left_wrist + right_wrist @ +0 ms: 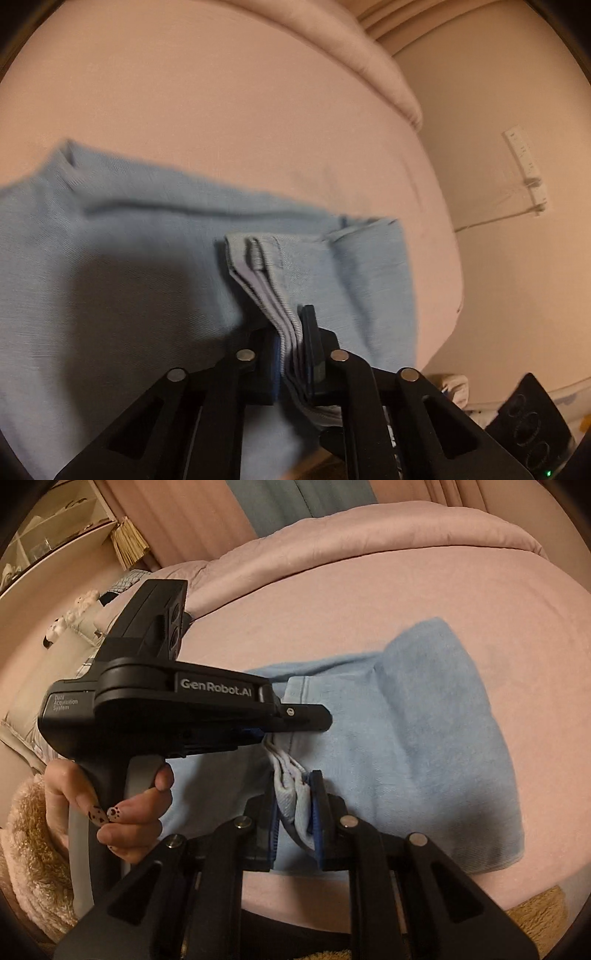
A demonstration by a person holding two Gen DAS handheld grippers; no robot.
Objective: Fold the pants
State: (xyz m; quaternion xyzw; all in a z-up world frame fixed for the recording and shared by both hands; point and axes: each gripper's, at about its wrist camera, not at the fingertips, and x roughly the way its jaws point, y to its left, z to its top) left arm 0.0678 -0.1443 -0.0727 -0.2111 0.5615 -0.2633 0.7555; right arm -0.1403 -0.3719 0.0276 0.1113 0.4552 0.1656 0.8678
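Note:
Light blue pants (129,240) lie partly folded on a pink bed (184,92); they also show in the right wrist view (436,738). My left gripper (293,343) is shut on a bunched stack of the pants' hem layers and holds them just above the fabric. My right gripper (295,812) is shut on another bunch of the same edge. The left gripper's black body (177,701), held by a hand, sits just left of the right gripper, its fingertips (314,716) close above the right one's grip.
A rolled pink duvet (369,535) lies along the far side of the bed. A pale wall with a white power strip (526,166) is to the right in the left wrist view. Shelves and pillows (74,627) stand at the left.

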